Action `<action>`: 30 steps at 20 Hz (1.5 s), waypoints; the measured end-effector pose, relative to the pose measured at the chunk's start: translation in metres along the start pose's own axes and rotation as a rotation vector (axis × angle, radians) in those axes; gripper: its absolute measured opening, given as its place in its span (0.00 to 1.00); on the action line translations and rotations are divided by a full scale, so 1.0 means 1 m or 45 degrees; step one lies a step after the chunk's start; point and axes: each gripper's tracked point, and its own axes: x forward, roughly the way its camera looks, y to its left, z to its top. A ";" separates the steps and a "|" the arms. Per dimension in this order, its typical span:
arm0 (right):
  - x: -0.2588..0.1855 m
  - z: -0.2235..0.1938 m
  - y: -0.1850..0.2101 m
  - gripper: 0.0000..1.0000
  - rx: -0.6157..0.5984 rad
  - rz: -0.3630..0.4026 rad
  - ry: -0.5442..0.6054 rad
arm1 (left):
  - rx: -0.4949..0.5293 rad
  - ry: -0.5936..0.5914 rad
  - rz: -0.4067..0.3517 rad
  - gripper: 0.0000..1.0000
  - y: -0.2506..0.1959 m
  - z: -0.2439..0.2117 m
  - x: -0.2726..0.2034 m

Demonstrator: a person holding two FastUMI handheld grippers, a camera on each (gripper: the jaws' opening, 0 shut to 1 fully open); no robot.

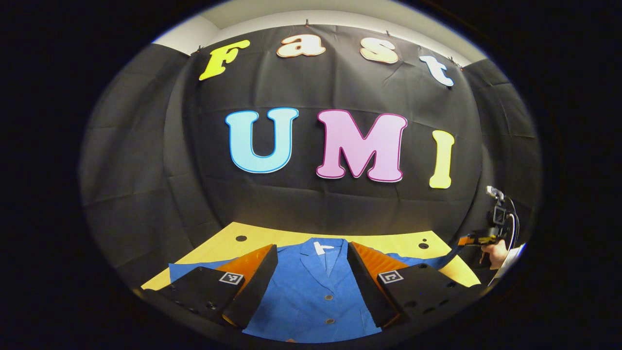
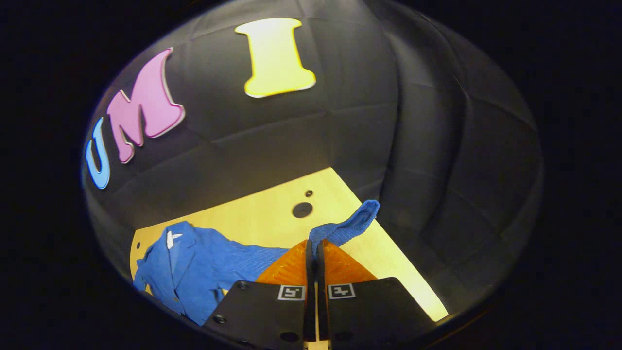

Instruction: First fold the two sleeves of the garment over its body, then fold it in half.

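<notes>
My right gripper (image 2: 312,253) has its jaws closed on the sleeve (image 2: 346,226), lifted off the desk (image 2: 272,218). My left gripper (image 1: 311,272) hovers, jaws wide and empty, over the blue garment (image 1: 311,301) lying flat. First sleeve fold, I judge; next, carry it across the body. The collar tag (image 1: 320,247) is unreadable.

A flat table of pale yellow wood (image 1: 272,239) carries the work. Its top has round dark holes (image 2: 302,210) near the far edge. A blue buttoned cloth garment with a collar (image 1: 311,291) lies spread directly on it, front side up, collar toward the far edge.
</notes>
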 end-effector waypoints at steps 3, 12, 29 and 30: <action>-0.034 0.027 0.068 0.03 -0.028 0.077 -0.075 | -0.039 -0.021 0.018 0.83 0.040 -0.001 -0.015; -0.094 0.010 0.346 0.02 -0.252 0.402 -0.180 | -0.108 0.019 0.190 0.83 0.205 -0.038 -0.066; 0.014 -0.272 0.577 0.12 -0.019 0.679 0.463 | -0.257 0.252 0.606 0.83 0.376 -0.127 -0.126; 0.005 -0.274 0.588 0.27 0.022 0.752 0.507 | -0.269 0.264 0.593 0.83 0.373 -0.129 -0.119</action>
